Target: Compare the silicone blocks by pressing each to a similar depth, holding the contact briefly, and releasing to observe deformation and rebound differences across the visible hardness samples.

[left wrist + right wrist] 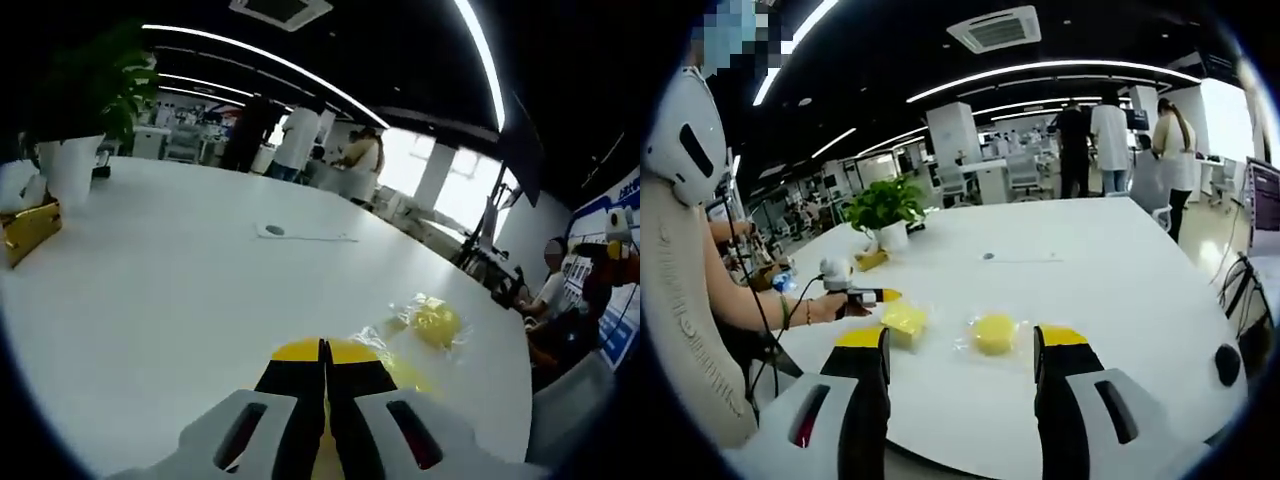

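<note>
1. Two yellow silicone blocks, a squarish block point(904, 322) and a round block point(994, 333), lie in glossy wrap on the white table point(1110, 270).
2. Left gripper point(324, 352): jaws together, tips over the squarish block.
3. Right gripper point(963, 345): jaws wide, empty.

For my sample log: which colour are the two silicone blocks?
Both blocks are yellow, in clear wrap; best seen in the right gripper view.

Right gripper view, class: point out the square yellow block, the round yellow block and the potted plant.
square yellow block point(904, 321): right gripper view, middle of its top face.
round yellow block point(994, 332): right gripper view, centre of its top.
potted plant point(883, 204): right gripper view, its leaves.
</note>
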Motion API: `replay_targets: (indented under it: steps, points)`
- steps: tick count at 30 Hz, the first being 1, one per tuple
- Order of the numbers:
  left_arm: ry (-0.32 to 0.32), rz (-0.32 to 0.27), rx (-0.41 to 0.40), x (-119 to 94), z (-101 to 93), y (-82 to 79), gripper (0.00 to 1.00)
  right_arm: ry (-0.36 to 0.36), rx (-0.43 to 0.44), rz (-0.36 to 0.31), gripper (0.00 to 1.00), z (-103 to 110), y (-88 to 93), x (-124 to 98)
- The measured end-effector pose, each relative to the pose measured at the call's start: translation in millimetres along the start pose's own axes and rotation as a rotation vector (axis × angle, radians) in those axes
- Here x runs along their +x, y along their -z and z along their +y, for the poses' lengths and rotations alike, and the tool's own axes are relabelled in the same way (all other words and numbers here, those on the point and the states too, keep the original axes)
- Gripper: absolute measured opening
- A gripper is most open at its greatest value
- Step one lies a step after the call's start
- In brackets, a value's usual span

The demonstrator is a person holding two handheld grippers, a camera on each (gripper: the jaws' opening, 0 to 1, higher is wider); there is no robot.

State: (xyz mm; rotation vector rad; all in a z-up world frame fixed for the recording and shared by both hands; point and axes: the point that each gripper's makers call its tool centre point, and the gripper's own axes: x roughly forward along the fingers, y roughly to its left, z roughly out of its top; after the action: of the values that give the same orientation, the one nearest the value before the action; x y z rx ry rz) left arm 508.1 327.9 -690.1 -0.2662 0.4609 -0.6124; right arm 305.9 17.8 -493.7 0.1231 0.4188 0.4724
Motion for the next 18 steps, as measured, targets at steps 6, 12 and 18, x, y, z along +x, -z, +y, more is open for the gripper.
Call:
replay_targets:
  steps: [6, 12, 18]
  points:
    - [-0.041, 0.022, 0.018, 3, 12.6, 13.7, 0.0, -0.004, 0.004, 0.014, 0.53, 0, 2.8, 5]
    - [-0.058, 0.035, 0.024, 4, 17.7, 22.5, 0.0, -0.021, 0.011, 0.017, 0.53, 3, 4.2, 10]
    - [-0.06, 0.02, 0.011, 4, 18.0, 22.0, 0.0, -0.03, 0.011, 0.015, 0.53, 3, 4.4, 12]
